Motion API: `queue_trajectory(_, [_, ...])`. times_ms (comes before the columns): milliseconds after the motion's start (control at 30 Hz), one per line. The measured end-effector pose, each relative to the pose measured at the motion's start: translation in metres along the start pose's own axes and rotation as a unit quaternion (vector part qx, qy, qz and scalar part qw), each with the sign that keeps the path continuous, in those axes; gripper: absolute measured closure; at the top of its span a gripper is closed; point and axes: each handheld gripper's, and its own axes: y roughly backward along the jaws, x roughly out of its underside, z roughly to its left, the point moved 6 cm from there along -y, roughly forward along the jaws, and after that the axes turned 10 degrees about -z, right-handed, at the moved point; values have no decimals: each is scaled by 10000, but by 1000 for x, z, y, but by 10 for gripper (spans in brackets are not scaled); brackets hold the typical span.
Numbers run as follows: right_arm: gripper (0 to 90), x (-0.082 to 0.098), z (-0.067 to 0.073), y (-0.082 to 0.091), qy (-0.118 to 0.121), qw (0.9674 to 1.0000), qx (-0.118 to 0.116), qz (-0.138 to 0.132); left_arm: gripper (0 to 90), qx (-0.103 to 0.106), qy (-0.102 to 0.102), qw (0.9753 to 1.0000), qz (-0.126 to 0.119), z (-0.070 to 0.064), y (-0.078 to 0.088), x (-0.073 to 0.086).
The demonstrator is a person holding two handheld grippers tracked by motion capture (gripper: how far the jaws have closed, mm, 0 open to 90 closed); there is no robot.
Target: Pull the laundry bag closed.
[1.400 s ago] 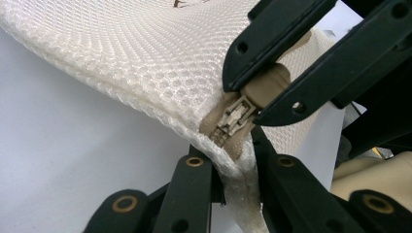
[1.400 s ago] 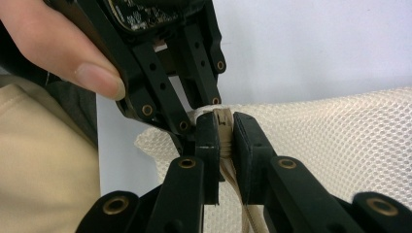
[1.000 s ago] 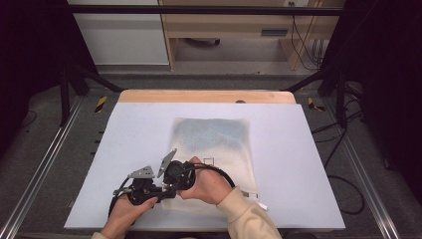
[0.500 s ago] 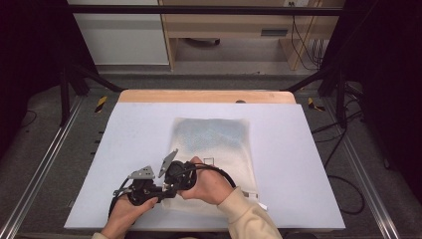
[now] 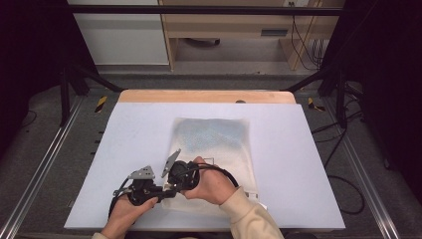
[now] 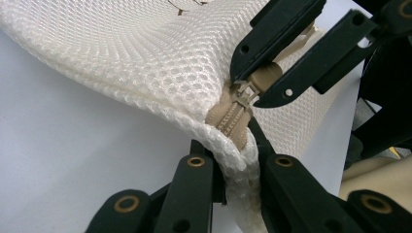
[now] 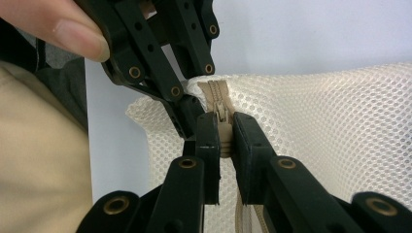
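A cream mesh bag (image 5: 214,144) lies flat in the middle of the white table (image 5: 308,149), with something bluish inside its far half. Both grippers meet at its near left corner. My left gripper (image 6: 235,155) is shut on the bag's corner edge, just below the end of the tan zipper (image 6: 228,114). My right gripper (image 7: 222,133) is shut on the zipper pull (image 7: 223,119). In the high view the left gripper (image 5: 161,191) and right gripper (image 5: 178,183) sit almost touching, each held by a hand.
A wooden strip (image 5: 206,96) runs along the table's far edge. Metal rails (image 5: 40,164) flank the table on both sides. A black cable (image 5: 224,172) loops over the bag from the right gripper. A small tag (image 5: 254,195) sticks out at the bag's near right corner.
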Motion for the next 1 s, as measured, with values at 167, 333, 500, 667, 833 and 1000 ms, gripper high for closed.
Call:
queue_trajectory(167, [819, 3, -2, 3, -82, 10000, -11, 24, 843, 6, -13, 10000, -29, -1, 0, -1])
queue_trajectory(333, [819, 6, -2, 4, -117, 9999, -31, 50, 843, 10, -44, 10000, -21, -1, 0, -1])
queue_trajectory(500, [819, 8, -2, 5, -155, 9999, -33, 43, 842, 24, -52, 10000, -16, -2, 0, -2])
queue_trajectory(667, [818, 8, -2, 5, -130, 9999, -30, 58, 842, 45, -55, 10000, -33, -3, 0, -2])
queue_trajectory(833, [819, 9, -3, 7, -142, 9999, -31, 68, 842, 58, -74, 9999, -43, -3, 0, -2])
queue_trajectory(1000, [818, 11, -3, 8, -137, 9999, -18, 101, 842, 65, -71, 9999, -64, -3, 1, -3])
